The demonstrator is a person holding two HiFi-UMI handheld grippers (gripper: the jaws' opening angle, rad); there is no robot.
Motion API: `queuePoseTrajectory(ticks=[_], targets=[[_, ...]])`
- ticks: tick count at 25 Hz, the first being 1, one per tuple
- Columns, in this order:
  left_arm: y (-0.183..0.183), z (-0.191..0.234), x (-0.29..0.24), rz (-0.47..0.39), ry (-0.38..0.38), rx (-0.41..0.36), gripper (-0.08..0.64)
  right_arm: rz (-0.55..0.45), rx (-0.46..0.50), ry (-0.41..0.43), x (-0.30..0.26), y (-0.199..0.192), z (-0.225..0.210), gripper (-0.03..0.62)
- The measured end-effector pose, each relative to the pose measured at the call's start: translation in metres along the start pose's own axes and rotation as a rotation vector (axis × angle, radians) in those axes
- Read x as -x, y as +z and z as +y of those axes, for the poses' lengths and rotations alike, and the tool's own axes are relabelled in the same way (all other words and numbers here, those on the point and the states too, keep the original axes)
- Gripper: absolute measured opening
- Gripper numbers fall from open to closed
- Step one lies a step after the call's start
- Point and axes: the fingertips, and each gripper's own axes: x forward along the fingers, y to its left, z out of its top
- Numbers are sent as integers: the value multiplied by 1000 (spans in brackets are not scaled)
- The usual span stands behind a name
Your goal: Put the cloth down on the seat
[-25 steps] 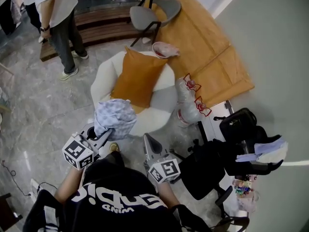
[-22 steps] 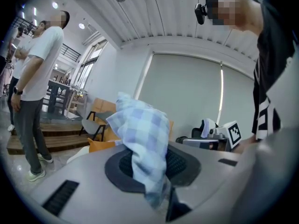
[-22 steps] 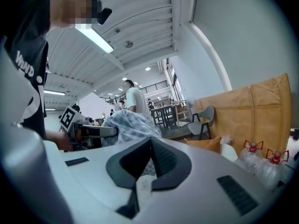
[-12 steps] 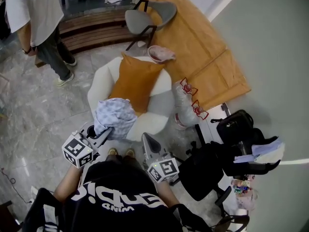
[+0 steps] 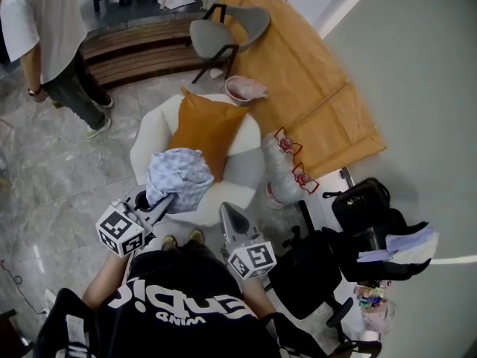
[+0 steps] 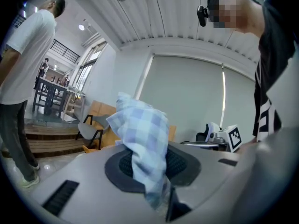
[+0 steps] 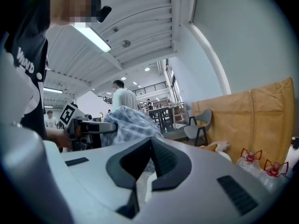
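Observation:
A blue-and-white checked cloth hangs bunched from my left gripper, whose jaws are shut on its lower part. In the left gripper view the cloth rises from between the pads. It hovers over the front left rim of the round white seat, where an orange cushion leans against the back. My right gripper is to the right, near the seat's front edge, shut with nothing in it. The right gripper view shows the cloth and the left gripper to its left.
A person stands at the upper left by wooden steps. A grey chair and a brown cardboard sheet lie behind the seat. Tied plastic bags stand right of it. A black office chair and bag are at right.
Both grippers and the cloth have come closer to the seat; the cloth now overlaps its front rim. The standing person has shifted further up and left.

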Motion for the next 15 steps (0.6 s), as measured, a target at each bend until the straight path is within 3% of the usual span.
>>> queuePoseTrajectory(ticks=[15], targets=[[-2,20,-56,56,45,23,81,31,-61,42,-30,-4,-58,20]])
